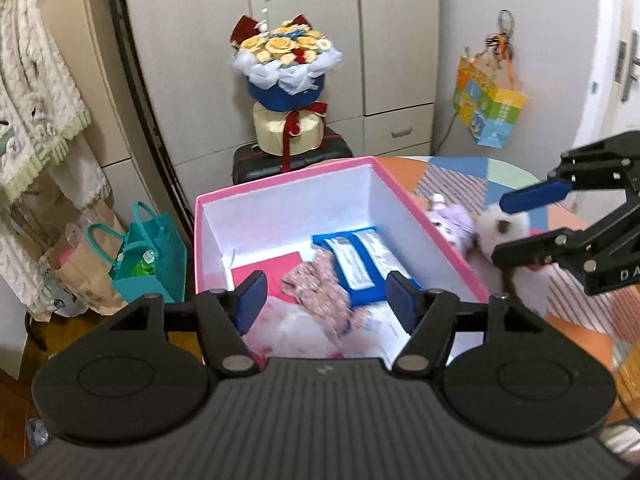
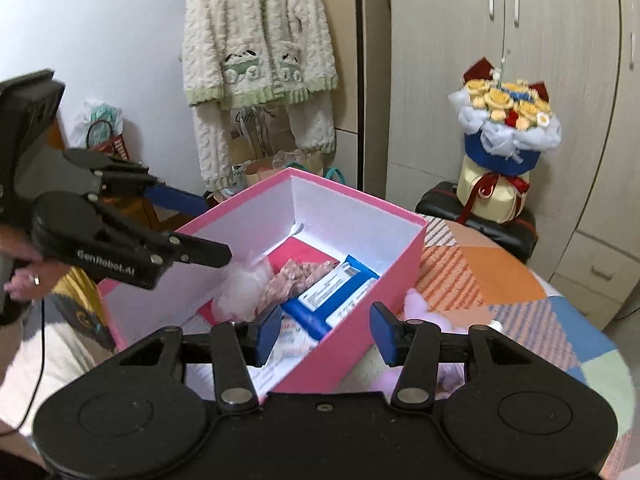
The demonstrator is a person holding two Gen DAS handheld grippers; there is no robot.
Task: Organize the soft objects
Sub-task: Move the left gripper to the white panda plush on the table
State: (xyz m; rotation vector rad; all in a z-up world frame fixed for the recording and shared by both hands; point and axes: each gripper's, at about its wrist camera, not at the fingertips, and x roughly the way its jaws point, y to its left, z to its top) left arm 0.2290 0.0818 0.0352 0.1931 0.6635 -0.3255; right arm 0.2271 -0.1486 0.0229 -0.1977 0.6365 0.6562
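A pink box (image 1: 288,178) (image 2: 360,196) with a white inside stands on the patchwork tablecloth (image 2: 500,280). Inside lie a floral cloth (image 1: 316,280) (image 2: 296,276), a blue packet (image 1: 356,256) (image 2: 336,284), a red flat item and a white fluffy piece (image 2: 244,288). My left gripper (image 1: 327,304) (image 2: 218,230) hovers open above the box's near end, nothing between its pads. My right gripper (image 2: 326,334) (image 1: 508,224) is open over the box's right wall, also holding nothing. A purple plush (image 1: 452,220) and a white plush (image 1: 500,228) lie on the table just right of the box, below the right gripper.
A flower bouquet (image 1: 288,64) stands on a black suitcase (image 1: 256,160) behind the table, in front of wardrobe doors. A teal bag (image 1: 152,256) and paper bags sit on the floor at left. A knitted cardigan (image 2: 256,60) hangs on the wall. A person's hand (image 2: 24,276) grips the left tool.
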